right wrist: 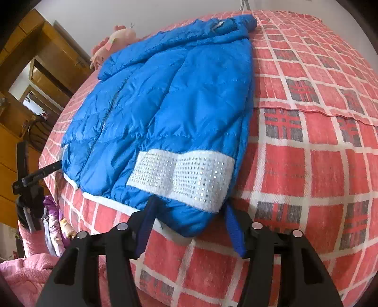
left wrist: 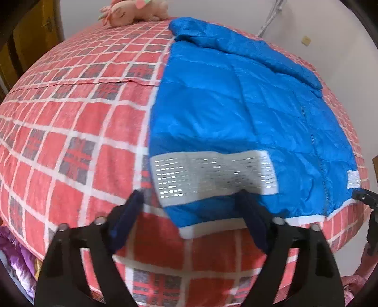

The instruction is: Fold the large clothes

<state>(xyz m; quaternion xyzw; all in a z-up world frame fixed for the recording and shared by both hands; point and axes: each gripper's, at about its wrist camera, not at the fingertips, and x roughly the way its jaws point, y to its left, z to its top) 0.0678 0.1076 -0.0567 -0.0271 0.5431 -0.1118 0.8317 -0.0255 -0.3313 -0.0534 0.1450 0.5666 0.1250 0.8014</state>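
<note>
A blue puffer jacket [left wrist: 236, 113] lies flat on a red plaid bed [left wrist: 70, 132], hood toward the far end. Both sleeves are folded in over its body, each ending in a white studded cuff [left wrist: 212, 177]. My left gripper [left wrist: 191, 200] is open, its jaws either side of the jacket's near left hem corner, just short of it. In the right wrist view the jacket [right wrist: 177, 94] shows with the other cuff [right wrist: 184, 179]. My right gripper [right wrist: 189, 205] is open, jaws straddling the near right hem corner below the cuff, holding nothing.
A pink plush toy [left wrist: 134, 11] lies at the bed's far end. Pink and purple bedding [right wrist: 35, 262] is piled beside the bed. A wooden wardrobe [right wrist: 47, 66] stands to the left. The other gripper [right wrist: 30, 179] shows at the jacket's left corner.
</note>
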